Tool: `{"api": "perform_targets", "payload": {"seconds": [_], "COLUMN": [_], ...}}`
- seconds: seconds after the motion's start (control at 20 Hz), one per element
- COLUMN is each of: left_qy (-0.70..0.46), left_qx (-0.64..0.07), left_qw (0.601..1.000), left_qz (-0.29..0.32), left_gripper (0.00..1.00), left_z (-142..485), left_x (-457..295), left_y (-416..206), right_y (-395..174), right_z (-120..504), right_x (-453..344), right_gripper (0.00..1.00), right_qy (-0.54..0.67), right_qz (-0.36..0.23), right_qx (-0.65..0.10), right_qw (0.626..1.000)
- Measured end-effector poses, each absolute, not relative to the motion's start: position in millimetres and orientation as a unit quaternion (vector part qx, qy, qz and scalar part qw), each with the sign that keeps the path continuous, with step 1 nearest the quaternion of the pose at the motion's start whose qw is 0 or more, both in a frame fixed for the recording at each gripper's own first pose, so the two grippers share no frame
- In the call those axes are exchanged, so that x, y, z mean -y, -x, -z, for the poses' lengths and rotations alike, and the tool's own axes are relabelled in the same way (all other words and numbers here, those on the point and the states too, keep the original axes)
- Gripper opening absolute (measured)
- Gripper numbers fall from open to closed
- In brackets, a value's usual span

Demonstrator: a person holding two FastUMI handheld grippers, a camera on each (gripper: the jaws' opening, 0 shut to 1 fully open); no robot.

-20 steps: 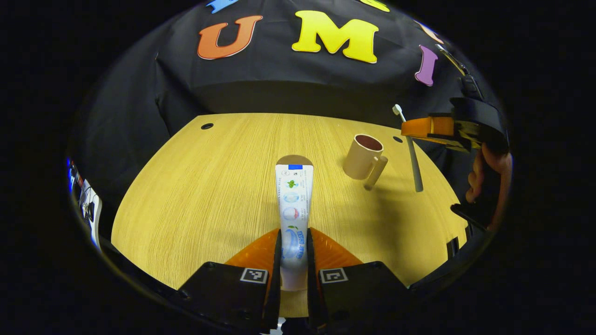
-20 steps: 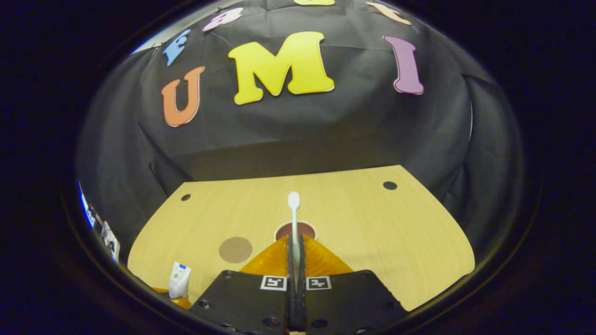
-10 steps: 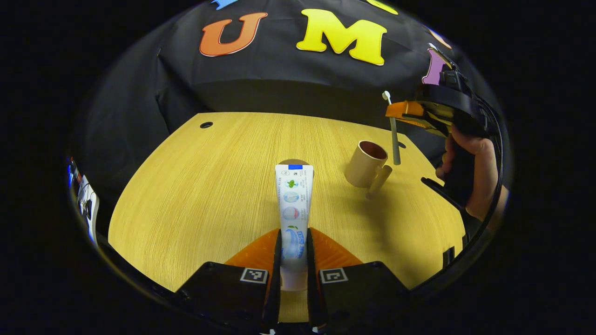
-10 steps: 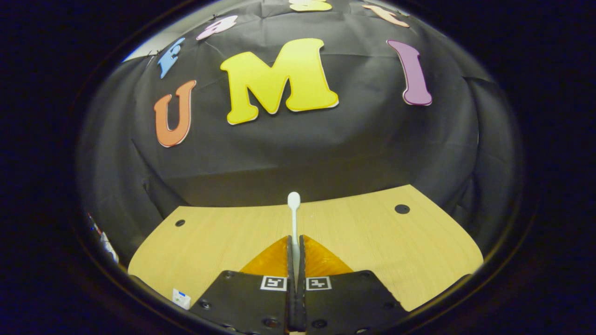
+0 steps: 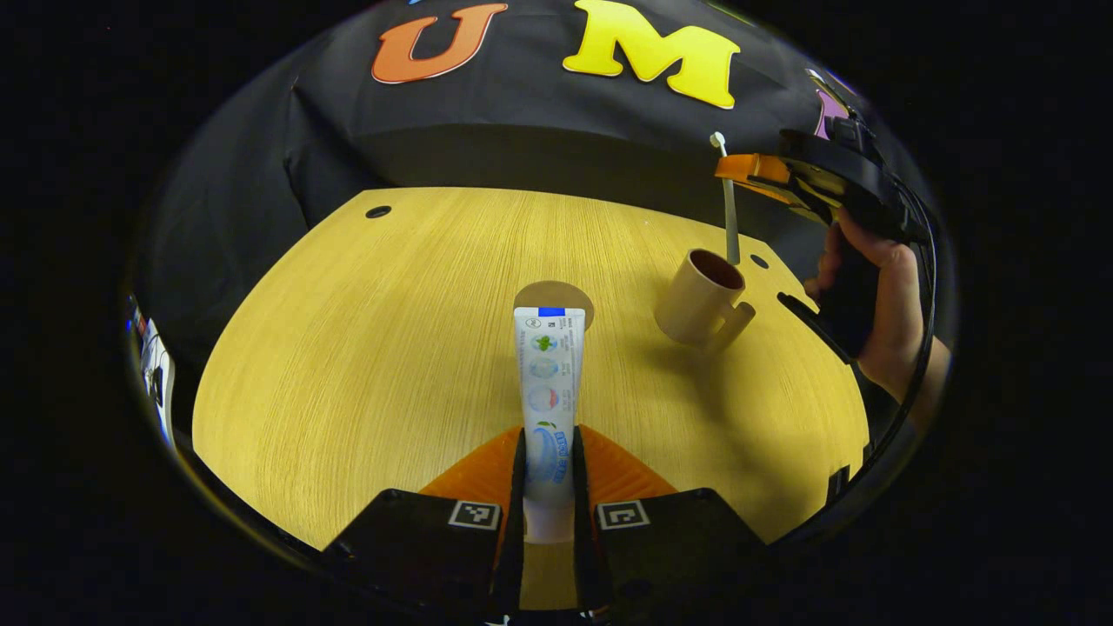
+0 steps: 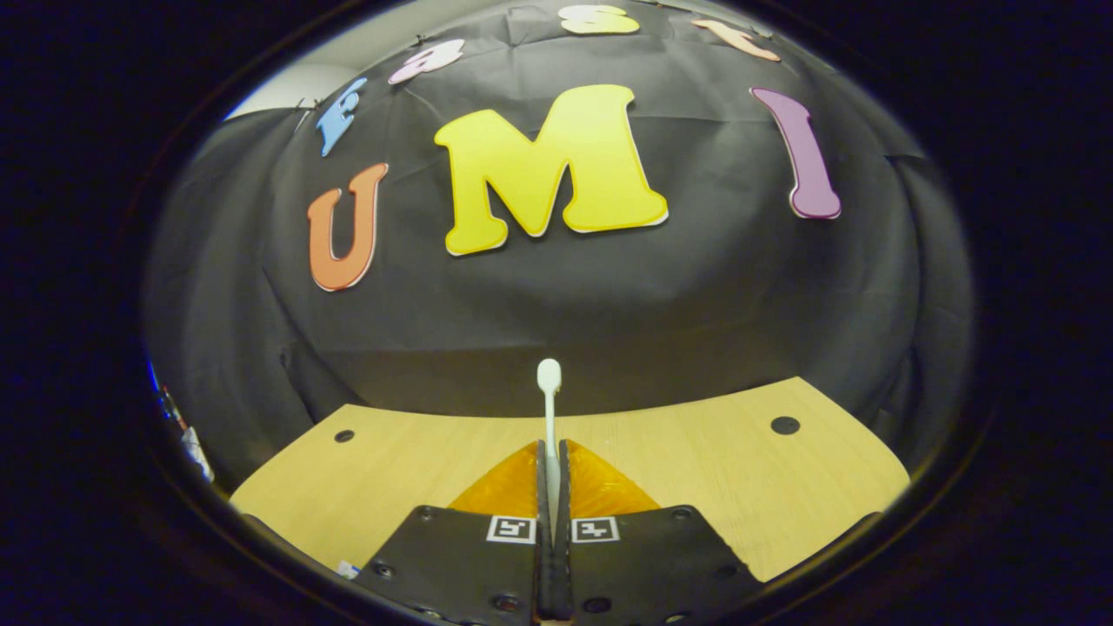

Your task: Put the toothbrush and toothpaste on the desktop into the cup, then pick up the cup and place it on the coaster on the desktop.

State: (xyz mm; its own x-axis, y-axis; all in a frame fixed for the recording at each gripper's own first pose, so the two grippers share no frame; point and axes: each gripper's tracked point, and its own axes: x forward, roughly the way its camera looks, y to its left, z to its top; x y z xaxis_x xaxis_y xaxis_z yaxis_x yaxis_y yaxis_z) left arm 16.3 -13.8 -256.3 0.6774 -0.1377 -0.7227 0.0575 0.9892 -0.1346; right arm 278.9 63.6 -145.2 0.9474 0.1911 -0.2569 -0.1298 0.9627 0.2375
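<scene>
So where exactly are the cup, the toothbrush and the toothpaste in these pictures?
cup [image 5: 693, 302]: left gripper view, on its outer side wall.
toothbrush [image 6: 549, 376]: right gripper view, on its head.
toothpaste [image 5: 546, 374]: left gripper view, on the tube's printed middle.

Matt wood-grain desktop [image 5: 365, 348], glossy toothpaste [image 5: 548, 382] tube.

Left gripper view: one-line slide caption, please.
Left hand-held gripper clamps the toothpaste over the desk while the right hand-held gripper holds the toothbrush upright above the cup.

Coaster [image 5: 554, 303] left of cup [image 5: 701, 297], toothbrush [image 5: 729, 211] above cup.
</scene>
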Motion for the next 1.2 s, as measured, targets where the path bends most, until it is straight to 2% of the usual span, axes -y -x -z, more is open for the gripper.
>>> {"api": "perform_targets", "payload": {"seconds": [0.55, 0.9, 1.0, 1.05, 1.1, 1.2], "left_qy": [0.039, 0.029, 0.027, 0.027, 0.028, 0.023], "left_qx": [-0.411, -0.400, -0.386, -0.375, -0.363, -0.333], "left_qw": [0.909, 0.915, 0.921, 0.925, 0.930, 0.940], "left_qz": [0.052, 0.044, 0.046, 0.049, 0.053, 0.064], "left_gripper": [0.27, 0.27, 0.27, 0.27, 0.27, 0.27], "left_z": [262, 256, 246, 241, 234, 218], "left_x": [9, 2, 4, 5, 8, 20], "left_y": [-27, -30, -30, -32, -35, -51], "right_y": [-294, -277, -269, -267, -263, -256], "right_z": [158, 169, 165, 162, 158, 152], "right_x": [-55, -61, -59, -57, -54, -48], "right_gripper": [0.00, 0.11, 0.31, 0.37, 0.57, 0.58], "right_qy": [-0.129, -0.126, -0.128, -0.128, -0.127, -0.128], "right_qz": [-0.069, -0.081, -0.083, -0.082, -0.080, -0.078], "right_qx": [-0.136, -0.154, -0.154, -0.151, -0.149, -0.146], "right_qw": [0.980, 0.977, 0.976, 0.977, 0.977, 0.978]}}
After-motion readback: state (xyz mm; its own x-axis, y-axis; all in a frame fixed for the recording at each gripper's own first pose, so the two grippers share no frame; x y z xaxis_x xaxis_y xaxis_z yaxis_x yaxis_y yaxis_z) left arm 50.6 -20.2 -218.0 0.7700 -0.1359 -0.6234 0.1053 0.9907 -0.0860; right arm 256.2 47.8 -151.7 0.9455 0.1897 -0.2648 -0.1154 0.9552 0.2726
